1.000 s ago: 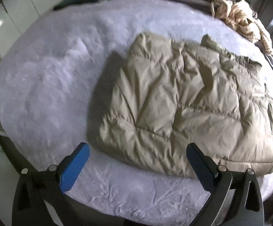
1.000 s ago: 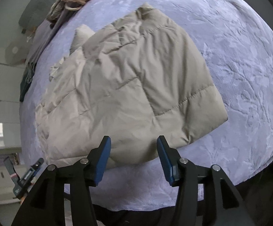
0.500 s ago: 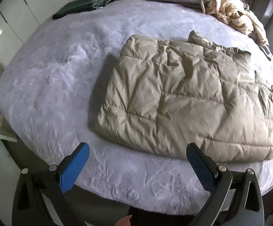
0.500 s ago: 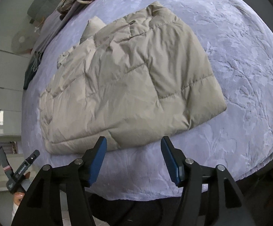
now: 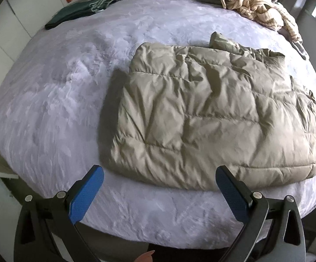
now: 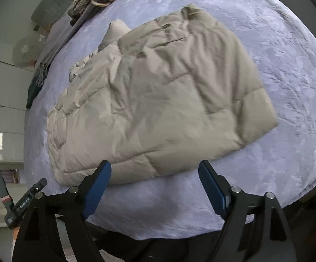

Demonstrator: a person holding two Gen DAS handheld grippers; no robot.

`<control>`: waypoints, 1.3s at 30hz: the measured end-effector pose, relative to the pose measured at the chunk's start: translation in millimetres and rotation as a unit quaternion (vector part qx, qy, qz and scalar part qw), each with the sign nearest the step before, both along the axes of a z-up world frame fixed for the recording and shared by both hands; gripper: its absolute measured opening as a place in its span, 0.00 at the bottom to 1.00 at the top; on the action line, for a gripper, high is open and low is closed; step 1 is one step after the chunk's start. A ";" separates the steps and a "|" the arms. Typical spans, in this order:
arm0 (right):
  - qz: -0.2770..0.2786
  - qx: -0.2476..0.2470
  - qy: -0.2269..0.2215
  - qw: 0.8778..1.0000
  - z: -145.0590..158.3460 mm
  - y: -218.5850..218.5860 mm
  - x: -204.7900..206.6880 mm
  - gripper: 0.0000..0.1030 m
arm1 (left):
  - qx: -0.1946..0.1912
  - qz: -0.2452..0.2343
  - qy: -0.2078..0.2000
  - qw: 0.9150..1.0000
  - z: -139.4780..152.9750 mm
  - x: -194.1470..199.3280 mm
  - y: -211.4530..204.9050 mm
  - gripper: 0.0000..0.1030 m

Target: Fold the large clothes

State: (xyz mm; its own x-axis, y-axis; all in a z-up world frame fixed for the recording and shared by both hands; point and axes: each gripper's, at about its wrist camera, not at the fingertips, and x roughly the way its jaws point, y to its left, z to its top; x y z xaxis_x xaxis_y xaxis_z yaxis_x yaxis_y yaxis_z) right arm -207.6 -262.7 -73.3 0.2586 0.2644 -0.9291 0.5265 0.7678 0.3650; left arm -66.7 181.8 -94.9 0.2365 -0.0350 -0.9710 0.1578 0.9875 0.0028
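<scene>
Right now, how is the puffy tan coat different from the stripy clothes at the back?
The tan coat lies folded flat into a neat block near the front edge of the bed; the stripy clothes are heaped in a tangled pile at the far side. The coat is plain and quilted, the pile striped. Both rest on the bed.

A home bedroom: a lavender plush bedspread (image 5: 66, 91) ahead of the tool, heaped clothes (image 5: 256, 4) beyond, white cupboard doors (image 5: 7, 26) leftward.

The left gripper (image 5: 159, 184) and right gripper (image 6: 154, 179) are held wide apart, nothing gripped, at the bed's near edge.
</scene>
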 end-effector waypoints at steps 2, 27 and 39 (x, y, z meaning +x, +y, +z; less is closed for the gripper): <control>0.006 0.000 0.001 1.000 -2.4 13.9 11.2 0.82 | 0.000 -0.004 0.002 1.000 -2.5 11.1 6.8 1.00; -0.003 -0.005 0.032 0.999 -22.5 97.2 93.6 1.00 | -0.046 -0.050 0.074 0.995 -59.6 94.7 45.9 1.00; 0.007 -0.010 0.054 0.998 -42.3 106.3 117.5 1.00 | -0.213 -0.052 0.134 0.967 -100.2 138.8 92.5 1.00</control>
